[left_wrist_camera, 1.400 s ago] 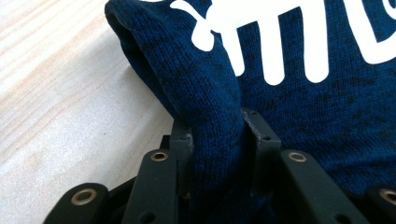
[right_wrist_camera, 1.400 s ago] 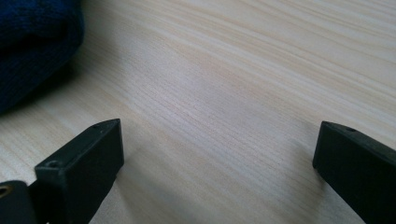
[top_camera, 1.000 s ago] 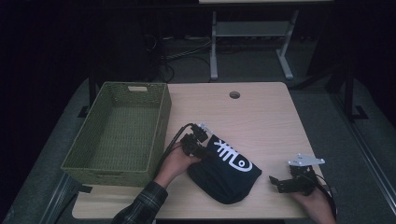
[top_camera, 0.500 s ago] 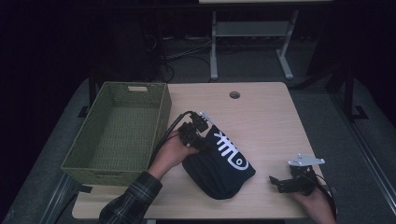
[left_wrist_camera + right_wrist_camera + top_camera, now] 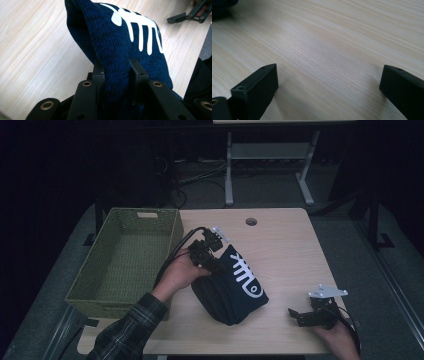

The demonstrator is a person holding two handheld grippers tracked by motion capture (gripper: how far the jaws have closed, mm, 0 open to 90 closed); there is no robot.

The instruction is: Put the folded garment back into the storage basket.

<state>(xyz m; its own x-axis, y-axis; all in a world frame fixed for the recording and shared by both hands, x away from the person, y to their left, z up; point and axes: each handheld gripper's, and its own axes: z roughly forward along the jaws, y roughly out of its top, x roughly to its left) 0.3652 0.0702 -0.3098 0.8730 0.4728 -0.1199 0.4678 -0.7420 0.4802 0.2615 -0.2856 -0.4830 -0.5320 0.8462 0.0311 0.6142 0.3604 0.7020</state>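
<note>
Far left on the light wooden worktop (image 5: 290,245), an olive-green woven rectangular basket (image 5: 125,260) sits with its long side running near to far, its right wall just beside the left hand (image 5: 177,272). That hand, coming out of a plaid sleeve (image 5: 130,332), carries the left gripper (image 5: 212,257), and its jaws are clamped on a bunched fold of the dark navy knitted garment with a white fish-skeleton print (image 5: 235,287). In the left gripper view the knit (image 5: 117,50) stands up between the two black jaws, pinched on both sides, with the print running away toward the far right. The pinched end is raised off the wood near the basket's right wall; the lower bulk of the garment sags toward the near middle of the worktop. Over on the near right, well apart from the garment, the right gripper (image 5: 300,316) rests low by the worktop's near edge in the right hand (image 5: 335,335), grey plate on top. Its jaws stand wide, bare wood (image 5: 324,50) between them.
</note>
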